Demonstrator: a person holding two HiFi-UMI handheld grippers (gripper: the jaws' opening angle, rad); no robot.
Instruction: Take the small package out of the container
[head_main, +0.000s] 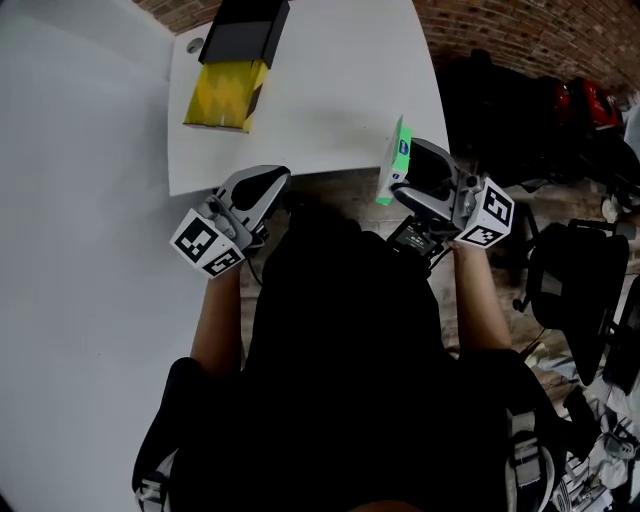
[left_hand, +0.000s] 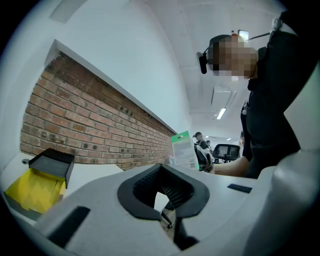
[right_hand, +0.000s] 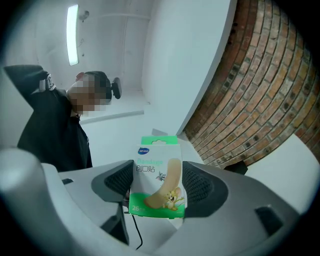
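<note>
Two tongs show, and only one carries anything. The right tongs (right_hand: 156, 187) are closed on the small package (head_main: 396, 160), a flat green-and-white card pack. The pads press its two faces low down, and its green top stands upright above them. The left tongs (left_hand: 161, 192) are drawn together with only a sliver of light between the pads and nothing held.

The container (head_main: 238, 60) is a black box with a yellow lining spilling from its open end. It lies on the white desk (head_main: 330, 90), toward the far edge from the person. The package is well apart from the container, off to its right and nearer the person, about over the desk's near edge. The left tongs sit on the near side of the container too, also well clear of it.

By the look of it, the extraction itself is done, since the package is out and lifted free. What probably remains is the placing. That calls for carrying the package forward over bare desk beside the container, lowering it until an edge or face rests, and only then spreading the pads. The pack is thin and held upright, so it may topple on release.
</note>
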